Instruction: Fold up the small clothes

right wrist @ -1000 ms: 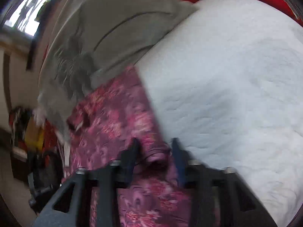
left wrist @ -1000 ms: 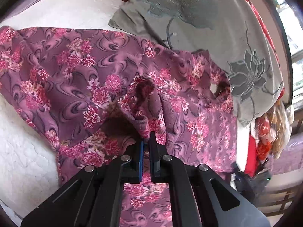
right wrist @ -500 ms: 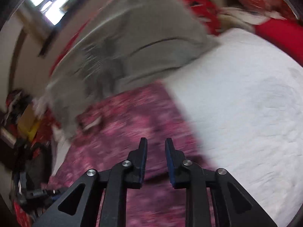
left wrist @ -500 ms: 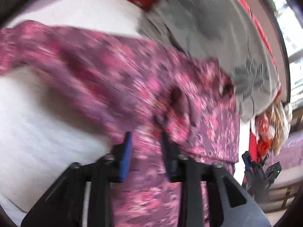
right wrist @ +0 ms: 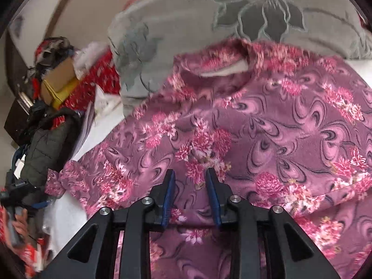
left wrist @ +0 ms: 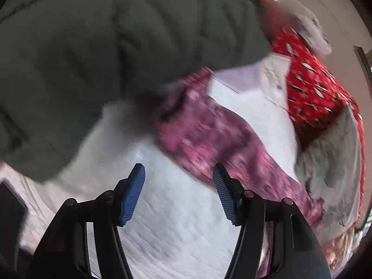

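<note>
A purple garment with pink flowers (right wrist: pixel 267 127) lies spread on the white quilted bed, its neck opening (right wrist: pixel 223 69) at the far side. My right gripper (right wrist: pixel 189 174) is open and empty just above the garment's middle. In the left wrist view one sleeve of the garment (left wrist: pixel 209 134) runs diagonally across the white bed (left wrist: pixel 176 220), blurred by motion. My left gripper (left wrist: pixel 179 169) is wide open and empty over bare bedding, just left of the sleeve.
A grey flowered blanket (right wrist: pixel 244 18) lies beyond the garment and shows in the left wrist view (left wrist: pixel 332 162). A dark green padded jacket (left wrist: pixel 104 46) fills the upper left. Red patterned cloth (left wrist: pixel 309 88) lies at right. Boxes and bags (right wrist: pixel 53 86) clutter the left side.
Both grippers have let go of the garment and opened. The left gripper has swung left toward the sleeve and the jacket. The right gripper now looks over the spread garment body.
</note>
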The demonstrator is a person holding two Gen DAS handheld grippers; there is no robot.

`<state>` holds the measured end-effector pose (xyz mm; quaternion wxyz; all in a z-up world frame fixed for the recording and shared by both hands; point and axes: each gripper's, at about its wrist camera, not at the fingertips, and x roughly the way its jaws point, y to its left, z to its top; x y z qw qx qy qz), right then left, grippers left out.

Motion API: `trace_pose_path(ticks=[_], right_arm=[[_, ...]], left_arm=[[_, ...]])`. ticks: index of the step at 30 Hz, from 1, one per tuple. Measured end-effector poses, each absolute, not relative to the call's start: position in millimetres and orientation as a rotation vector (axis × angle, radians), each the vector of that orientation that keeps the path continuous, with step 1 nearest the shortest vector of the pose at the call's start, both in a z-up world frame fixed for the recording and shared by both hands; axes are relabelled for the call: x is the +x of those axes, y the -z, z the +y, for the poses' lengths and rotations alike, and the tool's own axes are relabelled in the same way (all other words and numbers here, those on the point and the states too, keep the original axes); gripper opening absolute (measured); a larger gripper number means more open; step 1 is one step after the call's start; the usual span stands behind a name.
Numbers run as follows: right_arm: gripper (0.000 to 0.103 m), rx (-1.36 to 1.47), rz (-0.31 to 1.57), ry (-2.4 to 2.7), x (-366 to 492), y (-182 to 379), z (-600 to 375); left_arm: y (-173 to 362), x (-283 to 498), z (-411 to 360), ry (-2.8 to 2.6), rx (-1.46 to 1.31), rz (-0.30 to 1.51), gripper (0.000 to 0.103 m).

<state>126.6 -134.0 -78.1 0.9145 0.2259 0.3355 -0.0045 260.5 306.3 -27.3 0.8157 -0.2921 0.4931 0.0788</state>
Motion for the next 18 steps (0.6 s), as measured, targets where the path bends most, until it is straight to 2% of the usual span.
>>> trace_pose_path(ticks=[7, 8, 9, 10, 11, 18], right_arm=[[0.030, 0.534, 0.649, -0.032, 123, 81, -145], [0.030, 0.532, 0.648, -0.031, 123, 81, -144], [0.030, 0.530, 0.648, -0.030, 123, 82, -145], [0.030, 0.527, 0.648, -0.028, 124, 82, -144], [0.030, 0.527, 0.648, -0.028, 125, 82, -144], [0.030, 0.538, 0.644, -0.034, 124, 81, -144]], left_arm=[[43, 302, 307, -0.210, -0.587, 1.089, 0.060], [43, 306, 305, -0.211, -0.576, 1.077, 0.056], [40, 310, 302, -0.200, -0.575, 1.069, 0.045], [41, 314, 299, -0.171, -0.592, 1.074, 0.009], [42, 317, 299, -0.151, -0.612, 1.083, 0.005], [-1, 296, 269, -0.033, -0.612, 0.988, 0.005]])
